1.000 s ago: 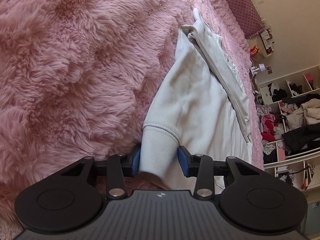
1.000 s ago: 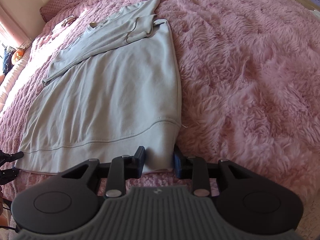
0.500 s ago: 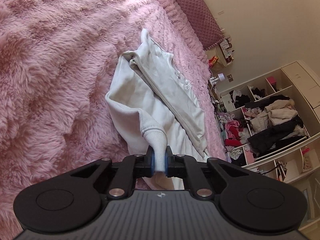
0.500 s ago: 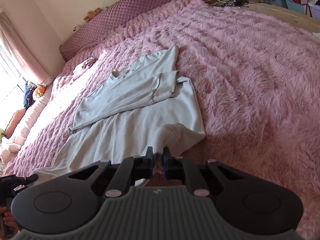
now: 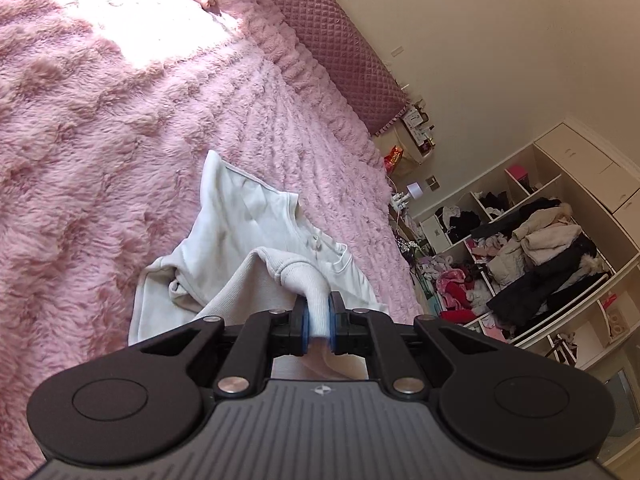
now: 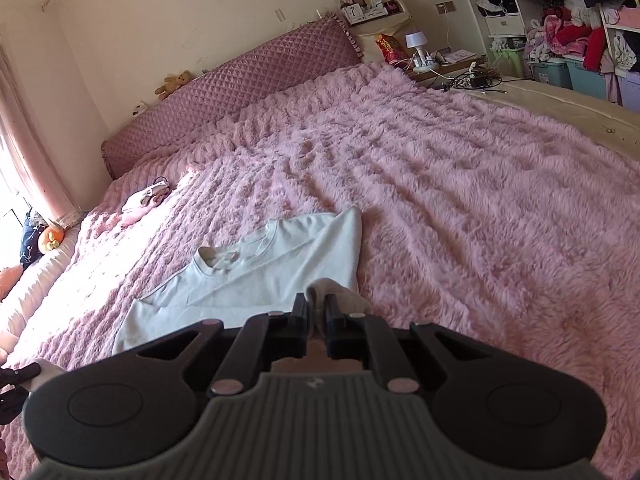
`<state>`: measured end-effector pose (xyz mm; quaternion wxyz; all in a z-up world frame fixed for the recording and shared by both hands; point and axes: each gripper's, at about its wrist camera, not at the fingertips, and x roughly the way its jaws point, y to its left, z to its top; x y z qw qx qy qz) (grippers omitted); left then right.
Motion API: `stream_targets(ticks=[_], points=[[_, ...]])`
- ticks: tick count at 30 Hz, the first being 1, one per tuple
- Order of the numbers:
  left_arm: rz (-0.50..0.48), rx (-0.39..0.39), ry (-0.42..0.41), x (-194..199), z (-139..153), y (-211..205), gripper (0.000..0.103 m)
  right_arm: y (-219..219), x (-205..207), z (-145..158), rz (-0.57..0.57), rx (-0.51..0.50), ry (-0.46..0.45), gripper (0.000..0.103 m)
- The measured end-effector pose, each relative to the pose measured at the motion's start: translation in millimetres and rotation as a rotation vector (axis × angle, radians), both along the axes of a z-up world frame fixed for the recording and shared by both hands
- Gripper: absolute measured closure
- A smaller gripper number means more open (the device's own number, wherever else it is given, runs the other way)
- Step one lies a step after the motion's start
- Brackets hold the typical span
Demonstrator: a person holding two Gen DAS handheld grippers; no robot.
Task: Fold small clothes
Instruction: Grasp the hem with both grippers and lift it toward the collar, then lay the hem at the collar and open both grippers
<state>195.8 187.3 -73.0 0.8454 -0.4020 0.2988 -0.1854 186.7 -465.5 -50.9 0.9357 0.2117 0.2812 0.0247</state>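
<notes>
With both hem corners lifted, the left gripper and right gripper pinch the sweatshirt. Uneven carrying would likely skew the fold on the bed.

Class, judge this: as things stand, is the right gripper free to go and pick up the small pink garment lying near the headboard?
Probably not: the right gripper is shut on the white sweatshirt's hem, and the small pink garment lies far across the blanket.

Left gripper: jaws closed, pinching the sweatshirt hem, raised above the bed. Right gripper: jaws closed, pinching the hem likewise, raised.
</notes>
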Motion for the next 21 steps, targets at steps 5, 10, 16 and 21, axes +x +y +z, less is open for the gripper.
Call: stream_targets(ticks=[5,10,16,21], points=[[0.040,0.025,-0.006,70,-3,-1,0.095,4,75,4,-0.017,-0.028,-0.031,0.101],[0.096,0.050,0.014,126,-17,5,0.098,11,149,-8,-0.042,-0.022,-0.017,0.101],[0.120,0.102,0.043,167,-40,17,0.102,21,220,-39,-0.039,-0.099,0.036,0.101],[0.107,0.119,0.042,164,-49,34,0.101,18,250,-75,-0.016,-0.135,0.113,0.096]])
